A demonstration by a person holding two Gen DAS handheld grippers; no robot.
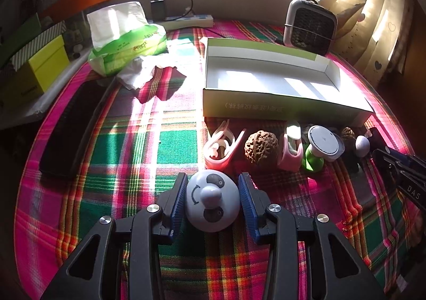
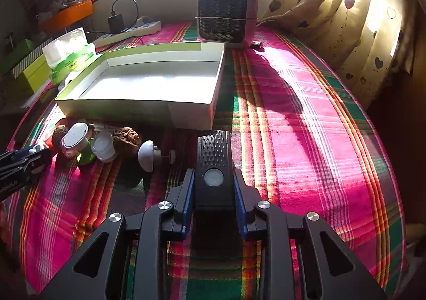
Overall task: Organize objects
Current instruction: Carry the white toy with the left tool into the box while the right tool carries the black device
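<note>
The left claw (image 1: 213,188) is closing its 2 blue-padded fingers (image 1: 179,200) around a pale blue round toy with a panda-like face (image 1: 211,201), both pads pressing against its sides just above the plaid tablecloth (image 1: 149,145). Ahead of this claw, a row of small things is lying along the front wall of an open, white-lined cardboard box (image 1: 279,105): a pink clip (image 1: 221,149) straight ahead, a wrinkled walnut (image 1: 261,147) just to its right, then a pink holder (image 1: 290,151), a green-based stand with a round white top (image 1: 323,147), a second walnut (image 1: 348,133) and a small white dome-shaped piece (image 1: 362,145). Ahead and to the left of the claw, a long black object (image 1: 72,129) is lying on the cloth, with a green tissue pack (image 1: 125,39) beyond it. A small white fan (image 1: 308,26) is standing behind the box.

The right claw (image 2: 213,191) is gripping a black rectangular device with a round button and a perforated end (image 2: 213,167), its fingers (image 2: 187,199) pressing on both long sides. The box (image 2: 138,105) is sitting ahead and to the left of this claw, and the fan (image 2: 226,15) is standing straight ahead, farther off. The row of small things is lying to this claw's left.
</note>
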